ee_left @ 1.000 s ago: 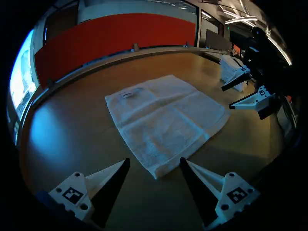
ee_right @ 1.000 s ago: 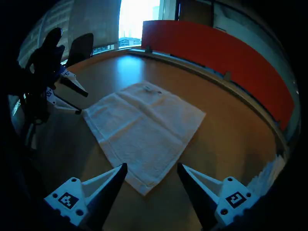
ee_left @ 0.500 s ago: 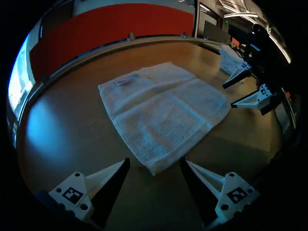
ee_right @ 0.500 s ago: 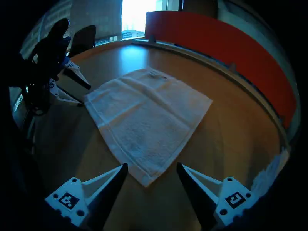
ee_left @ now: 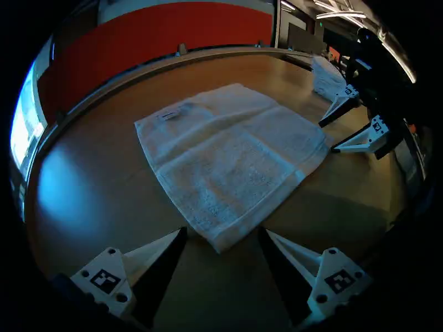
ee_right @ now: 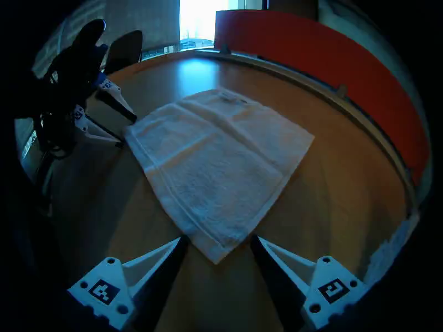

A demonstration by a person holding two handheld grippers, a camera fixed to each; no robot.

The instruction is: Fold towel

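Note:
A white towel lies spread flat on the wooden table, with a small label near its far corner. My left gripper is open, and the towel's near corner lies between its fingertips. In the right gripper view the same towel points another corner at my right gripper, which is open around that corner. The right gripper also appears at the far right of the left gripper view, and the left gripper at the left of the right gripper view.
A red panel runs along the table's far edge. A stack of white towels sits at the back right in the left gripper view. Dark chairs stand by the bright window.
Both grippers have moved in toward the towel's corners, so each corner now lies between open fingertips. The towel itself has not moved.

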